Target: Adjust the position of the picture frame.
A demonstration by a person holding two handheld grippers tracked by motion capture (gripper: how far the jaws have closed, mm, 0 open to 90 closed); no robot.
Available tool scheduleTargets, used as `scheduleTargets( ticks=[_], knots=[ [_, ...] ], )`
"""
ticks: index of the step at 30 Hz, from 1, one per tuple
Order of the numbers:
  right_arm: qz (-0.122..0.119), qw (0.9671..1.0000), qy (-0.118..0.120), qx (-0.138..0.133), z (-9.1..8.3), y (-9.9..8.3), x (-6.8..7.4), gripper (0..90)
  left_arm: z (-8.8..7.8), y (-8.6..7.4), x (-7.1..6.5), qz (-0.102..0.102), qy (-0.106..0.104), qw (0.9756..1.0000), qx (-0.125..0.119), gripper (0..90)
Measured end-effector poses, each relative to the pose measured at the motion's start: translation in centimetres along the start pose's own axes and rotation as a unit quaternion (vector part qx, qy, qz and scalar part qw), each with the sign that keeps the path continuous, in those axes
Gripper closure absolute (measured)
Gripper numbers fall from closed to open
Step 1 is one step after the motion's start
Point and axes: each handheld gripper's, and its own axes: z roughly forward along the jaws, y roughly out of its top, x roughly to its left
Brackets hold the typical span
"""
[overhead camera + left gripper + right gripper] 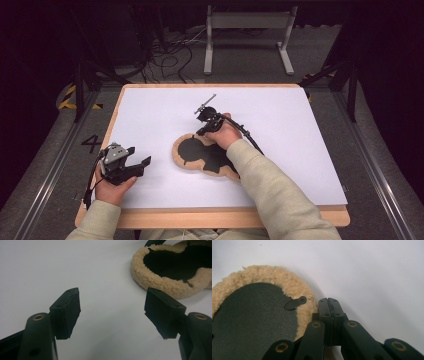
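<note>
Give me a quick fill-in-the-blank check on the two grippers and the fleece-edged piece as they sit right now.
1. The jaws of the left gripper stand ____ with nothing between them.
2. The jaws of the right gripper are pressed ____ beside the fleece-edged piece.
3. The fleece rim is tan, and the flat middle of the piece is ____.
4. The piece lies on a ____ table sheet.

Missing words: open; shut; black; white

A fleecy tan pile is seen round the pad (pixel 206 154), its black face finely grained and matt. The bench (pixel 150 112) is sheeted in smooth matt white, edged with pale wood.
</note>
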Motion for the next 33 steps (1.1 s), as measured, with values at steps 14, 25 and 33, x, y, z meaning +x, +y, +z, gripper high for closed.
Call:
scheduleTargets(
  ticks=[14,25,33],
  knots=[
    [-0.038,0.9972,-0.019,-0.062,-7.1,-2.4,2.1,90.0,0.6,0.9,-0.3,0.008,-0.025,0.9996,-0.005,29.8],
    [-0.030,0.9942,-0.009,-0.103,-11.6,-7.7,3.1,90.0,1.6,1.7,-0.7,0.006,-0.057,0.9983,-0.009,30.9],
    [-0.018,0.9937,0.005,-0.111,-13.1,-10.8,4.0,90.0,1.8,2.3,-1.1,0.013,-0.069,0.9975,-0.013,31.3]
  ],
)
